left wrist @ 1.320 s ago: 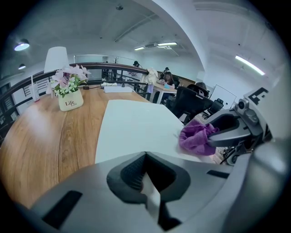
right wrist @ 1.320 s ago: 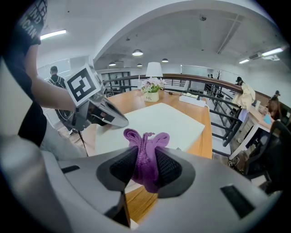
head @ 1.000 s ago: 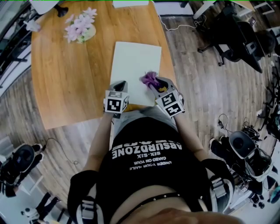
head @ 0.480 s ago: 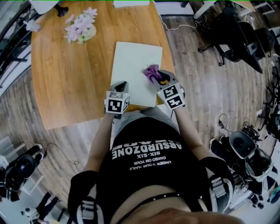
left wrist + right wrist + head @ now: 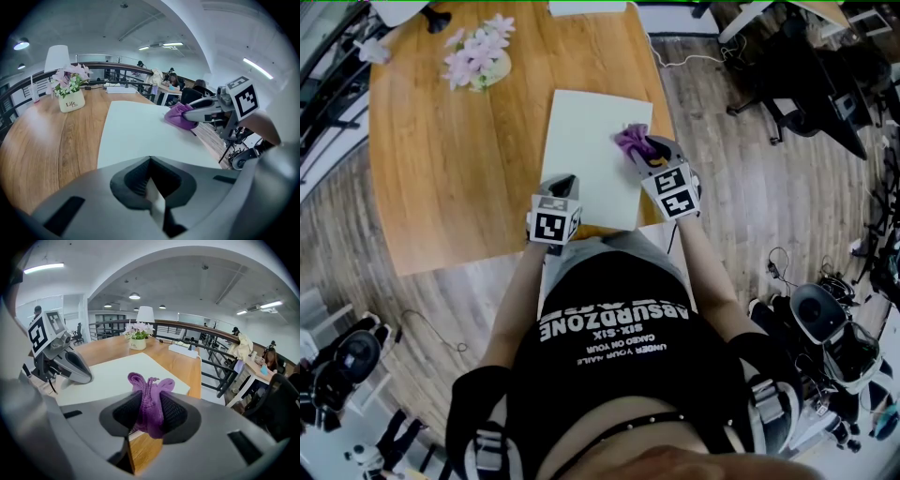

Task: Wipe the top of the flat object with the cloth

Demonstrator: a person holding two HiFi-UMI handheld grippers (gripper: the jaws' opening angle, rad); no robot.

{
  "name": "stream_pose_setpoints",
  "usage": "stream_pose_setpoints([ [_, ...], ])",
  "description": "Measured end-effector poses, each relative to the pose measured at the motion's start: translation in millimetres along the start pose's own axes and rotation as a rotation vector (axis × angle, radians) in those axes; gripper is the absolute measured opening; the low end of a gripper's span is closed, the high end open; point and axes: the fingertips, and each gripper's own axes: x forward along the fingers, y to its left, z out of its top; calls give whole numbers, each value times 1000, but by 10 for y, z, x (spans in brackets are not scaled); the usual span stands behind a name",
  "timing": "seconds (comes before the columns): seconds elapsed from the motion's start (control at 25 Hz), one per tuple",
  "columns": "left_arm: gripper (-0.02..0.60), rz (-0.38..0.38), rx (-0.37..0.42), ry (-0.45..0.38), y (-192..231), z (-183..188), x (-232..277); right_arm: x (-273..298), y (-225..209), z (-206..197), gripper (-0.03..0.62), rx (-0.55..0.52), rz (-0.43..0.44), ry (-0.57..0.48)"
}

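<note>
**Right now: cloth at the sheet's right edge, both grippers clamped**

From the head view, I see the flat sheet (image 5: 591, 155) lying on the wooden counter (image 5: 459, 169). Its long axis runs away from me, leaning slightly to the right, and its short near edge is close to the counter's near edge. The purple cloth (image 5: 631, 141) sits on the sheet's right long edge, a little past the middle toward the far end. It is bunched in the tips of the right gripper (image 5: 639, 150), which reaches in from the near right. The left gripper (image 5: 561, 183) is at the sheet's near left corner. A flower pot (image 5: 478, 58) stands well apart at the far left.

In the left gripper view, the left gripper (image 5: 150, 161) has its jaws drawn together, with a pale sliver of the sheet (image 5: 140, 136) pinched between them. The sheet stretches straight ahead from the jaws. The cloth (image 5: 180, 117) is ahead and to the right, pressed on the sheet under the right gripper (image 5: 190, 114). The flower pot (image 5: 71, 96) is off to the left on the counter (image 5: 47, 140).

In the right gripper view, the right gripper (image 5: 150, 413) is clamped on the cloth (image 5: 150, 399), which bulges up between the pads. The sheet (image 5: 112, 376) spreads ahead and to the left, and bare counter (image 5: 168, 362) lies to the right. The left gripper (image 5: 86, 376) rests on the sheet's left side, and the flower pot (image 5: 137, 341) is beyond.
</note>
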Motion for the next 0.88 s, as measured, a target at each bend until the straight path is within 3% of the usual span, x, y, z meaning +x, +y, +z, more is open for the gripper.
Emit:
stream_pose_setpoints([
  [0.88, 12, 0, 1, 2, -27, 9, -14, 345, -549, 275, 132, -30, -53, -1],
])
